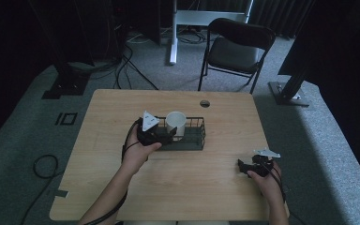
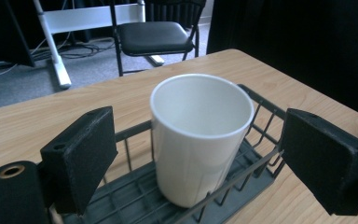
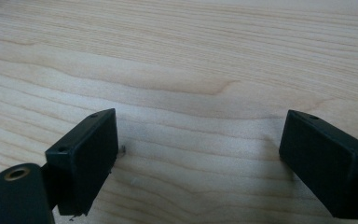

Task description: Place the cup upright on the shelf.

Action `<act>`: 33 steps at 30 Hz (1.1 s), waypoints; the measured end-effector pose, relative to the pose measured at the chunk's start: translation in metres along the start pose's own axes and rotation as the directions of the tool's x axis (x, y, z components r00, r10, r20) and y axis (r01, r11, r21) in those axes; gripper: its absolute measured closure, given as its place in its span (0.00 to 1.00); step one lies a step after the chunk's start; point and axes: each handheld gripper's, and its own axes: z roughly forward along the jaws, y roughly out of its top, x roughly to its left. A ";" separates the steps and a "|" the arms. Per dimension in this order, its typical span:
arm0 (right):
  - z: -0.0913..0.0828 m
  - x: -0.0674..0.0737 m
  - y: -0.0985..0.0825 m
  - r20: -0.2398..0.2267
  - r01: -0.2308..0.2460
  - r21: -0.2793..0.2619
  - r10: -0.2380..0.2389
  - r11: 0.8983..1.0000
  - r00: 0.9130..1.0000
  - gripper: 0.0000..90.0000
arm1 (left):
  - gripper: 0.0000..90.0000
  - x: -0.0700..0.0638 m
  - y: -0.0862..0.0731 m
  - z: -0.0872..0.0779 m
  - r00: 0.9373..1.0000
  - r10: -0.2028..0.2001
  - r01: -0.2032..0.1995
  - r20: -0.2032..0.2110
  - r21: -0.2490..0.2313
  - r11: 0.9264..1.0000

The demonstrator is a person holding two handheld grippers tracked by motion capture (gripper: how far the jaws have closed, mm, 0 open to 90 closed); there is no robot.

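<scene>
White cup (image 2: 200, 140) stands upright in the wire basket (image 2: 261, 116) mid-table, framed by the left gripper (image 2: 198, 158) with jaws spread wide, apparently not touching it. Whether it was just placed or awaits pickup is unclear. The right gripper (image 3: 200, 158) rests, jaws apart and empty, over bare wooden table (image 3: 191, 56).

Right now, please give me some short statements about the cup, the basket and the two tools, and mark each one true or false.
1. The white cup stands upright inside the wire basket. True.
2. The left tool is shut on the cup. False: its jaws stand open on either side of the cup, apart from it.
3. The right tool holds a spoon. False: its open jaws have nothing between them, above the bare wooden table.
4. A black folding chair stands beyond the table's far edge. True.
5. The cup lies tipped on the table. False: it is upright in the basket.
</scene>
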 end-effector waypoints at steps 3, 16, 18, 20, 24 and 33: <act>0.000 0.000 0.000 0.000 0.000 0.000 0.000 1.000 1.000 0.12 | 0.13 0.005 -0.004 -0.008 1.000 0.002 -0.002 -0.010 0.001 1.000; 0.000 0.000 0.000 0.000 -0.002 0.001 0.002 1.000 1.000 0.12 | 0.13 0.024 -0.023 -0.037 0.999 -0.007 0.006 -0.052 -0.009 1.000; 0.000 0.000 0.000 0.000 0.000 0.002 0.000 1.000 1.000 0.12 | 0.13 0.026 -0.027 -0.040 0.998 -0.010 0.009 -0.058 -0.007 1.000; 0.000 0.000 0.000 0.000 0.000 0.002 0.000 1.000 1.000 0.12 | 0.13 0.028 -0.031 -0.044 0.998 -0.016 0.016 -0.057 -0.005 1.000; 0.000 0.000 0.000 0.000 0.000 0.002 0.000 1.000 1.000 0.12 | 0.13 0.032 -0.039 -0.050 0.998 -0.021 0.021 -0.062 -0.002 1.000; 0.000 0.000 0.000 0.000 0.002 0.001 -0.002 1.000 1.000 0.12 | 0.13 0.042 -0.068 -0.058 0.996 -0.041 0.043 -0.084 0.022 0.999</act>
